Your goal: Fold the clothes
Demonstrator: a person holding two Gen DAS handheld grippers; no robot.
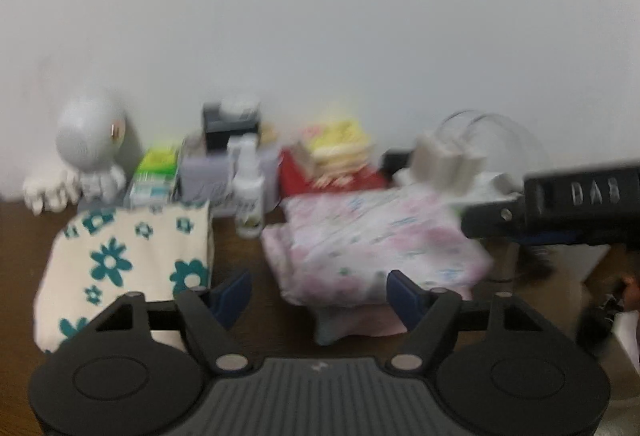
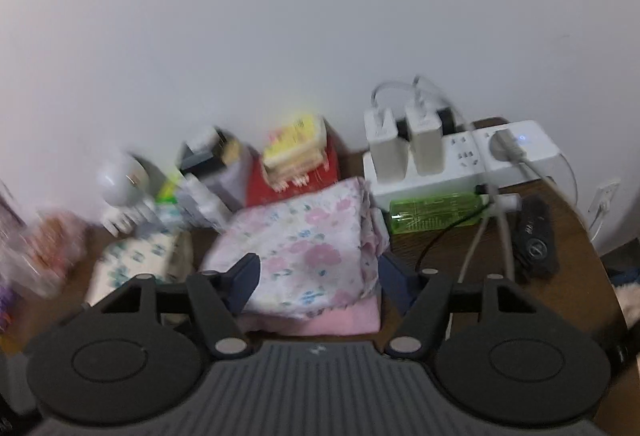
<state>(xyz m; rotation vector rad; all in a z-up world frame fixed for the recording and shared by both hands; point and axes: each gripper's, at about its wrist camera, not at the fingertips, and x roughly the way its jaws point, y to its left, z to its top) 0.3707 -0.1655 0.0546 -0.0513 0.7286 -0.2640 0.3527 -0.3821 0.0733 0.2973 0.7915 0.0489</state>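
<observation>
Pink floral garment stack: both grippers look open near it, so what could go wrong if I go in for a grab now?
1. The pink floral garment stack lies close beside the power strip and its cables; a wide right gripper sweep might snag them.
2. The small spray bottle stands upright between the stack and the teal-flower folded cloth; the left gripper could tip it.
3. Both views are blurred, so aim may be off.

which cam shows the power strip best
The right wrist view: the white power strip sits in plain sight at the table's back right, with two chargers plugged in and sockets readable. In the left wrist view only a blurred sliver shows, mostly hidden behind the chargers and the right gripper's body.
</observation>
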